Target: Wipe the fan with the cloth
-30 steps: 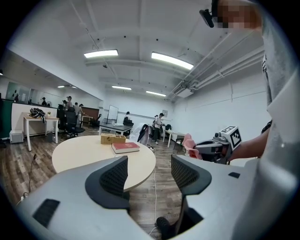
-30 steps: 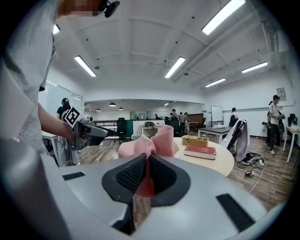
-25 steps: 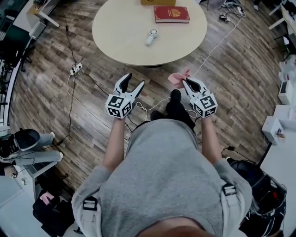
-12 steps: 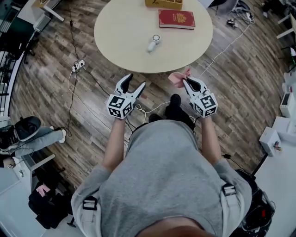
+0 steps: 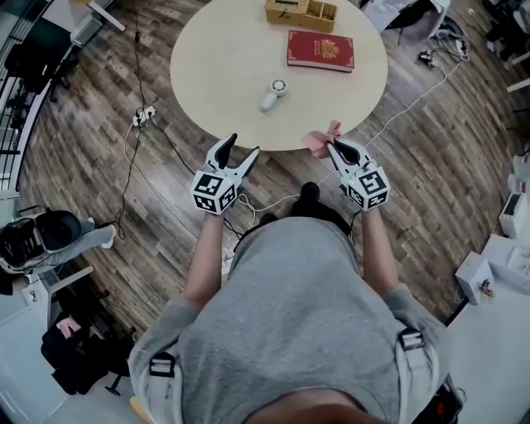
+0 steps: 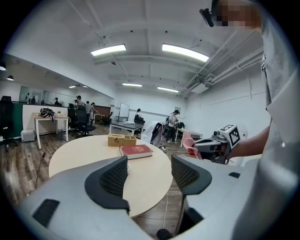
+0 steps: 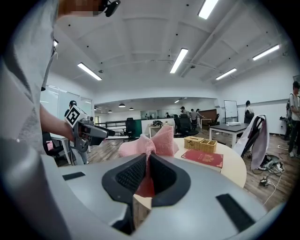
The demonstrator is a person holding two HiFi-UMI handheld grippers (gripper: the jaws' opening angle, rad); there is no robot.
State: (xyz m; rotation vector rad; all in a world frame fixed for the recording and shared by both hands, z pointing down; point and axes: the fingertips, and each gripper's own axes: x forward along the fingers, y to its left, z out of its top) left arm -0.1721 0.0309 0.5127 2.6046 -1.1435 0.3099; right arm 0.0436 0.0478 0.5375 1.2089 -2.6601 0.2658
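1. Lying flat near the middle of the round table (image 5: 207,50): the small white fan (image 5: 273,91). Long axis slanted, round head toward the far side, handle toward the person.
2. Pinched in the right gripper (image 5: 334,147), jaws drawn narrow onto it: the pink cloth (image 5: 319,139). Bunched ahead of the tips at the table's near edge, well apart from the fan.
3. Left gripper (image 5: 243,145) spread wide with nothing between its jaws, also at the near edge.
4. Plain only from the head view: the fan. Blocked in the right gripper view by the cloth (image 7: 150,140) and the jaws.
5. Given only by the gripper views: desks, chairs and people standing far back in the room.
6. At the table's far edge, a woven box (image 5: 301,12) split into compartments, contents too small to tell. Just beside it, a red book (image 5: 320,50) lying flat.
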